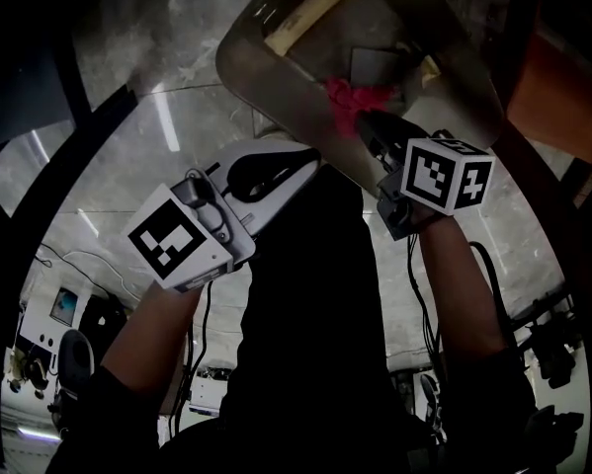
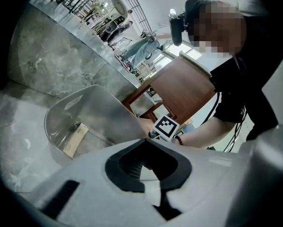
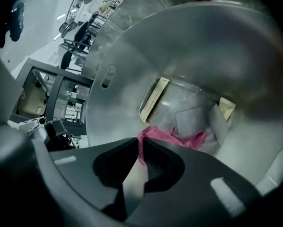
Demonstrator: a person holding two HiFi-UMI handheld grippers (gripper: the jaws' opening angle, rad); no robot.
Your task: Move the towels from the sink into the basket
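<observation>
Your right gripper point(image 1: 368, 123) clamped tight on the pink towel point(image 1: 351, 95), towel down inside the sink point(image 1: 238, 67) by its near rim, your left gripper point(image 1: 308, 153) closed on nothing, over the counter point(image 1: 157, 62) beside the sink's near edge

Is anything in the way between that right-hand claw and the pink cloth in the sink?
Nothing visible. The right gripper has its jaws pinched on the pink towel inside the sink. No basket shows, so that path can't be judged.
</observation>
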